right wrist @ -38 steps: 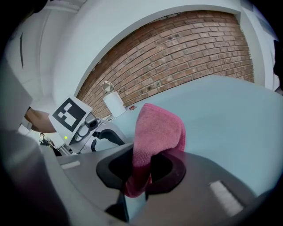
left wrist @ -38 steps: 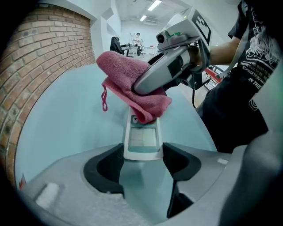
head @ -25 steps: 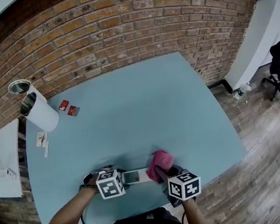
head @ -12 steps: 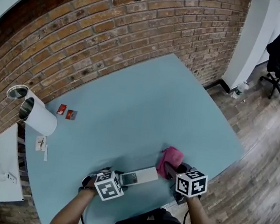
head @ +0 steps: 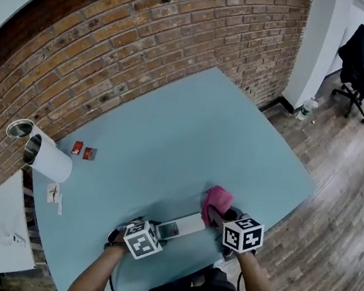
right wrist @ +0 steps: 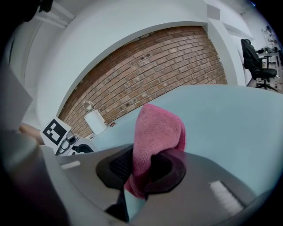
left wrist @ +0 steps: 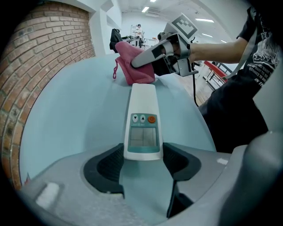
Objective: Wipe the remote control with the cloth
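Left hand-held gripper (left wrist: pixel 143 160): we find it clamped on remote control (left wrist: pixel 142 115).
Right hand-held gripper (right wrist: pixel 146 171): clamped on cloth (right wrist: pixel 158 130).
Cloth: at remote control's 2 o'clock end, head view.

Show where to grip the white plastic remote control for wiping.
Grip the white plastic remote control by its side edges at the display end, from above, as the left tongs do: it lies flat, leaving the far end open to the pink cloth.

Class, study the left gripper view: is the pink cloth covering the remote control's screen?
No: the pink cloth sits at the remote control's far end, and the screen shows bare.
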Available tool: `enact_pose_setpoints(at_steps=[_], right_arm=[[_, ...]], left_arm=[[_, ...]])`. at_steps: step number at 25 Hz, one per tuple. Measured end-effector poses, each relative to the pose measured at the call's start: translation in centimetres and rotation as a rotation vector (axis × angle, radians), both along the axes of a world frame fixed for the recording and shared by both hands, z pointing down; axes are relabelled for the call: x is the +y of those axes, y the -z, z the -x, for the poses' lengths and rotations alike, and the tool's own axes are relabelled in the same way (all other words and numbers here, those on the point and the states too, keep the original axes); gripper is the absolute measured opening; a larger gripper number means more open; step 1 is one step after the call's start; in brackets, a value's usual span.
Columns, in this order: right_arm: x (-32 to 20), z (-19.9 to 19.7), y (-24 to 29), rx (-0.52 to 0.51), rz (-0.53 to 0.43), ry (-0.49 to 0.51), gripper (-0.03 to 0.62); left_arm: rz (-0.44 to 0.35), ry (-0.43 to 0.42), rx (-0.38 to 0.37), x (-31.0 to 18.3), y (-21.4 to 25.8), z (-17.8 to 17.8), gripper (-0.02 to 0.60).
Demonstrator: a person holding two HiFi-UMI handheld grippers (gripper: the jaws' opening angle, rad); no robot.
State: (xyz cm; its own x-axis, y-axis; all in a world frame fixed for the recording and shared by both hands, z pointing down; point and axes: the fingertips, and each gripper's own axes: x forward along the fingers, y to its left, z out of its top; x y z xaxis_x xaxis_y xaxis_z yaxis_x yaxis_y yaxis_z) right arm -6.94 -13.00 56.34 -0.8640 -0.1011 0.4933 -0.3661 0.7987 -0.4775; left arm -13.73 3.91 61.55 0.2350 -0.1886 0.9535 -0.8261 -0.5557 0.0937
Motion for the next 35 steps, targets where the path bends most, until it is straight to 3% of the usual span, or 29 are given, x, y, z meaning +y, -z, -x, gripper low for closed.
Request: enact_pose_setpoints(at_steps=[19, 35], right_arm=[[3.7, -4.0, -0.3, 0.024, -0.013, -0.173, 0.067], [9.5, -3.8, -0.4, 0.027, -0.009, -0.193, 0.067]], left_arm=[[-0.040, 0.011, 0.005, -0.2, 0.1, 0.1, 0.278], [-0.058, 0.015, 0.022, -0.1, 0.1, 0.0, 0.276]])
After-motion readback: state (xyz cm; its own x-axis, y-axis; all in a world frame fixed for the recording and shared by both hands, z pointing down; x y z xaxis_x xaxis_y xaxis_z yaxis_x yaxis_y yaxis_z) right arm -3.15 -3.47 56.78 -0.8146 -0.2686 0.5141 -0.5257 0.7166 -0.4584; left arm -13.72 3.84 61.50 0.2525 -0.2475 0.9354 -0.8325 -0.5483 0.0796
